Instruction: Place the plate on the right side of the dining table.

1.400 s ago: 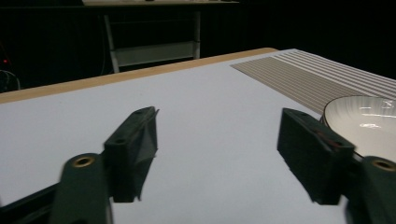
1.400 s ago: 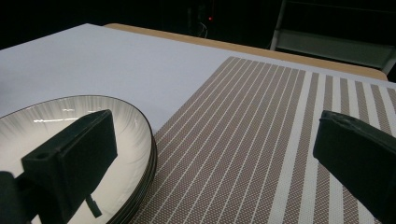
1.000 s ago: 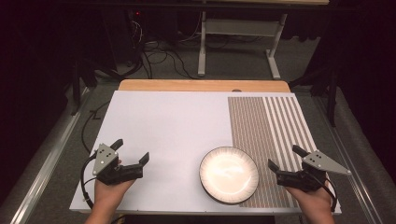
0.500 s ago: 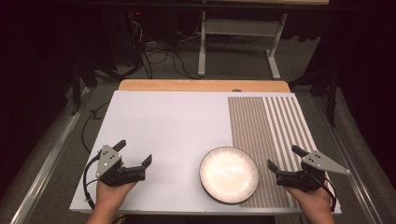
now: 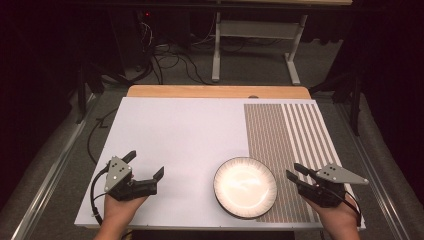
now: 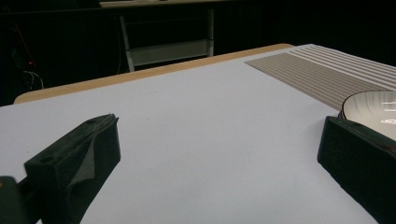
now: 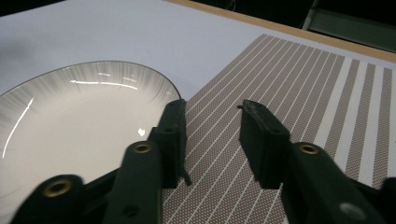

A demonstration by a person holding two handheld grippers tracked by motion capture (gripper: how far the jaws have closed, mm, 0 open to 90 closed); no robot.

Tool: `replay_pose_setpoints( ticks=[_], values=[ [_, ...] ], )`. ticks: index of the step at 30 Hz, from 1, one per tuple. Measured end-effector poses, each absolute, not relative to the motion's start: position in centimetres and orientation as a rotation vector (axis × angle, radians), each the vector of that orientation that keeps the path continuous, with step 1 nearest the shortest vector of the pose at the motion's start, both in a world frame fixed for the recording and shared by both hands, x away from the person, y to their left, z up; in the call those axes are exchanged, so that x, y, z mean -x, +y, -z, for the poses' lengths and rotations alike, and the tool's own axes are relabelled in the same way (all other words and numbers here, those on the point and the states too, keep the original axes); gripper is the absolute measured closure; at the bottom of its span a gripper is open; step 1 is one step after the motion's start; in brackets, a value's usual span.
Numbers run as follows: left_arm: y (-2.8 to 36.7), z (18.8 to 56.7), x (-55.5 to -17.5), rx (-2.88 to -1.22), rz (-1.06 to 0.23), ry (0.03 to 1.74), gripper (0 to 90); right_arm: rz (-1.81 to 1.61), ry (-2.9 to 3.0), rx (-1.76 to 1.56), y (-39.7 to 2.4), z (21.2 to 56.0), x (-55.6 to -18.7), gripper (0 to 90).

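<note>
A white plate [image 5: 245, 187] with a dark rim and grey streaks lies at the table's near edge, half on the striped mat [image 5: 287, 145]. My left gripper [image 5: 145, 164] rests near the front left corner, well left of the plate, with its jaws wide open and nothing between them. In the left gripper view the gripper [image 6: 219, 126] faces bare white table, and the plate [image 6: 373, 105] is at the right. My right gripper [image 5: 295, 171] sits on the mat just right of the plate. Its jaws have just been closing to a narrow gap with nothing in it. In the right gripper view the gripper [image 7: 212, 109] is beside the plate [image 7: 79, 116].
The white table top [image 5: 190, 135] has a wooden strip [image 5: 215, 91] along its far edge. Beyond it stand a metal frame [image 5: 250, 45] and loose cables [image 5: 165, 65] on a dark floor. A rail [image 5: 55, 170] runs along the table's left side.
The right gripper's jaws have drawn much closer together. The left gripper has tilted slightly, so its grey top plate now shows. The plate has not moved.
</note>
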State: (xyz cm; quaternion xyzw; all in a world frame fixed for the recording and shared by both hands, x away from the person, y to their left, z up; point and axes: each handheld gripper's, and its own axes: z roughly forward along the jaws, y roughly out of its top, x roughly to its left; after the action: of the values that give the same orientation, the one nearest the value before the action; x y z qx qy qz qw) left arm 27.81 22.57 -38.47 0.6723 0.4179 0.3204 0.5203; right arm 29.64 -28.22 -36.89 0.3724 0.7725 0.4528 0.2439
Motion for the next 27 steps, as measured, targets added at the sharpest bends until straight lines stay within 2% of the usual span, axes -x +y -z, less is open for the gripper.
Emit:
replay_pose_setpoints(
  ticks=[3,6,9,27],
  values=[
    [22.6,38.4,-27.8,-1.607,-0.752,1.006,0.0,-1.237,2.155,-1.006,-28.1,36.9,-29.6,77.7],
    [22.4,38.5,-27.8,-1.613,-0.740,0.992,0.0,-1.219,2.207,-1.014,-27.9,37.2,-29.7,86.2],
    [22.2,38.6,-27.7,-1.629,-0.737,0.979,0.0,-1.201,2.239,-0.997,-27.7,37.3,-30.0,89.7],
    [22.2,38.0,-27.2,-1.605,-0.756,0.968,0.0,-1.047,2.413,-0.927,-25.7,38.4,-29.7,90.0]
  ],
)
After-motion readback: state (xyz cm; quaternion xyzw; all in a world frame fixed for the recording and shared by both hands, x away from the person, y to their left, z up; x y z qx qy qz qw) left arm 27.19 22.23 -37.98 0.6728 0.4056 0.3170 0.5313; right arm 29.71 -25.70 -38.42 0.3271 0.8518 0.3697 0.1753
